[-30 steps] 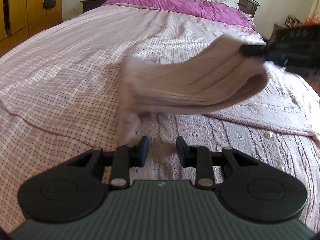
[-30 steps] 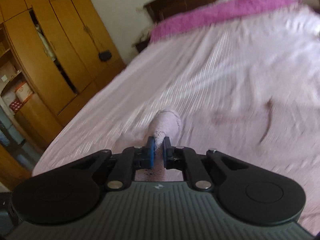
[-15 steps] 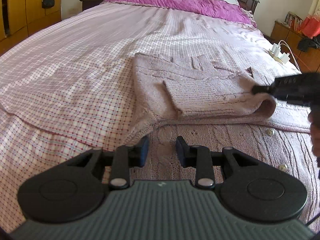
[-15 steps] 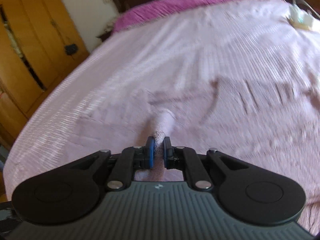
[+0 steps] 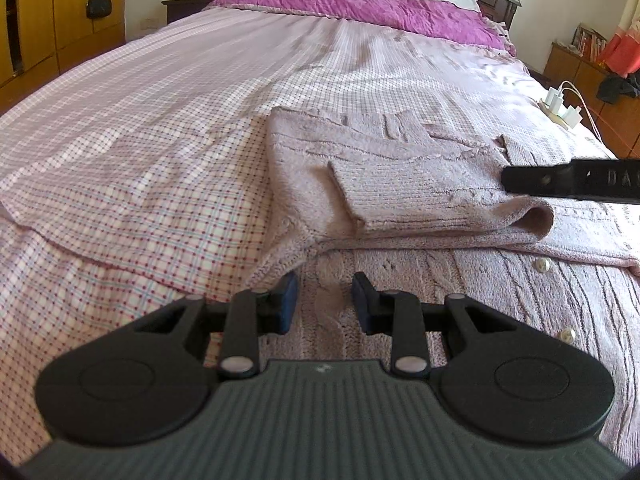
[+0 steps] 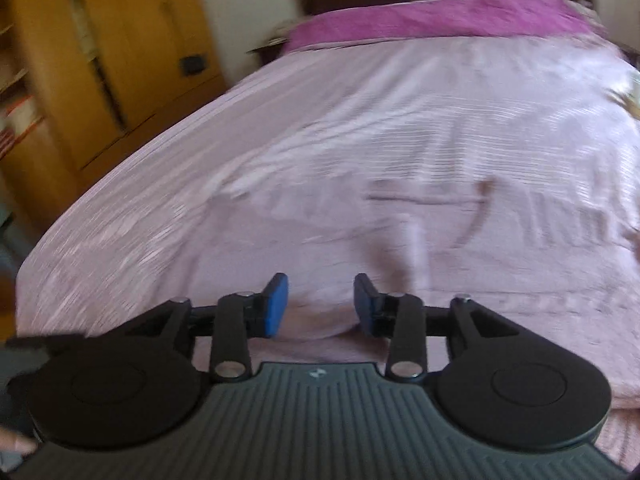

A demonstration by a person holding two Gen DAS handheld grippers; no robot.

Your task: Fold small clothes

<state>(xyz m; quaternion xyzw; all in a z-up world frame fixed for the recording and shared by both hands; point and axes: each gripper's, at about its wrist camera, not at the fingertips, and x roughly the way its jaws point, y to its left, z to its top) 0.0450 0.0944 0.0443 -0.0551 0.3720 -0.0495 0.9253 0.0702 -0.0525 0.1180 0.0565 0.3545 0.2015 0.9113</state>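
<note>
A mauve knitted cardigan (image 5: 400,152) lies flat on the bed, pearl buttons (image 5: 542,266) along its front. One sleeve (image 5: 420,196) is folded across the body and rests there. My left gripper (image 5: 324,300) sits low over the cardigan's near hem. Its jaws stand partly apart with knit showing in the gap, and the pads do not press on it. The right gripper's fingers (image 5: 568,182) reach in from the right, just above the sleeve's fold. In the blurred right wrist view my right gripper (image 6: 320,304) is opening, with nothing between its blue pads and the cardigan (image 6: 440,240) ahead.
The bed has a pink checked sheet (image 5: 140,140) and a purple cover (image 5: 360,4) by the headboard. A wooden wardrobe (image 5: 60,8) stands at the left. A power strip with chargers (image 5: 560,110) lies at the bed's right edge, near a low cabinet (image 5: 580,64).
The right gripper carried the lifted sleeve down across the cardigan, then let it go and its jaws parted. The sleeve now lies flat. The left gripper stayed put.
</note>
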